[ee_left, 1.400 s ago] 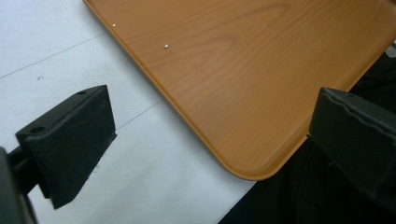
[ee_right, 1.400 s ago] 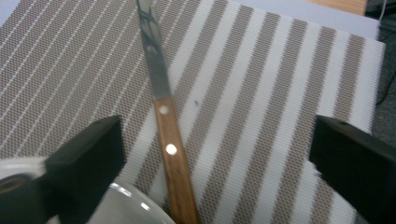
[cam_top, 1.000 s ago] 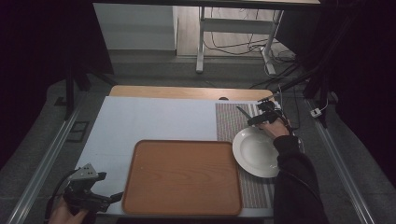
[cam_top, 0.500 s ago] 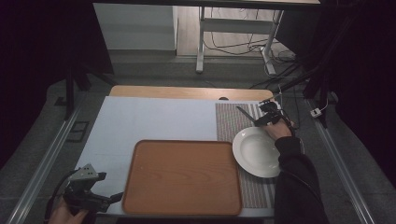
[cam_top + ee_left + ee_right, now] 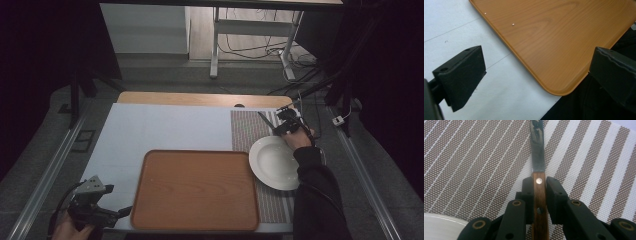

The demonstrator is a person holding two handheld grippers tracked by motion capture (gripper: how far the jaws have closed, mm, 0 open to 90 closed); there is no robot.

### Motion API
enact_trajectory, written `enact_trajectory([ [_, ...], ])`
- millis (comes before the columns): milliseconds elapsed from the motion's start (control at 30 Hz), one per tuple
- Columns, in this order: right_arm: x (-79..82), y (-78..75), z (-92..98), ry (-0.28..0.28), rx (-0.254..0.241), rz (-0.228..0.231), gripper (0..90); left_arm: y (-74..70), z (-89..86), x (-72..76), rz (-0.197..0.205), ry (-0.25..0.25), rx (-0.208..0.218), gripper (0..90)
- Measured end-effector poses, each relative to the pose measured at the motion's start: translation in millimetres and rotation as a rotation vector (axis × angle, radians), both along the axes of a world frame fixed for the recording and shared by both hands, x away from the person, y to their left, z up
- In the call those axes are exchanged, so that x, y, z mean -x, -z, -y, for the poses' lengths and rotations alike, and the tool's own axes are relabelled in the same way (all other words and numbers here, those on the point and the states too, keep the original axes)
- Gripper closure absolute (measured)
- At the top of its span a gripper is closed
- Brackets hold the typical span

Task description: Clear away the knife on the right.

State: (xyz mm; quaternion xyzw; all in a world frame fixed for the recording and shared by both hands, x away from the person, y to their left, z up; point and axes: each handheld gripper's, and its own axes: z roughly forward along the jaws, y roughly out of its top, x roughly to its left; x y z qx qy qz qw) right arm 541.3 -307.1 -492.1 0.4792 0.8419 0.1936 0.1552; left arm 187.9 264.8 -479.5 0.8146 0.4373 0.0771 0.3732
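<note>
My right gripper (image 5: 539, 185) is shut on the wooden handle of a knife (image 5: 539, 162), whose steel blade points away over the striped placemat (image 5: 474, 157). In the high view that right gripper (image 5: 280, 126) holds the knife (image 5: 266, 121) at the far end of the placemat (image 5: 245, 131), just beyond the white plate (image 5: 274, 162). My left gripper (image 5: 536, 72) stands open beside the near left corner of the wooden tray (image 5: 559, 37), nothing between its jaws. From above, the left gripper (image 5: 107, 214) sits at the table's near left corner, left of the tray (image 5: 195, 187).
A pale blue-white mat (image 5: 165, 130) covers the table, with the wooden table edge (image 5: 200, 99) along the far side. A metal rail (image 5: 45, 175) runs down the left and another rail (image 5: 365, 185) down the right. A sleeve (image 5: 317, 195) lies right of the plate.
The right gripper with the knife has shifted slightly toward the near side, closer to the plate's far rim. The left gripper has barely moved.
</note>
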Motion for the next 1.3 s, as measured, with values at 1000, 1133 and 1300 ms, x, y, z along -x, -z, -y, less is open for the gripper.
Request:
enact_trajectory([
  [1000,27.7,-38.5,43.4,0.066,-0.092,0.086,77.9,0.1,0.5,0.1,0.002,-0.003,-0.002,0.7],
  [1133,36.3,-40.2,33.2,0.034,-0.088,0.083,77.9,-0.1,0.2,0.2,0.003,-0.003,0.0,0.7],
  [1300,48.7,-40.5,19.8,-0.013,-0.083,0.076,77.9,-0.2,-0.1,0.5,0.004,-0.005,0.002,0.7],
])
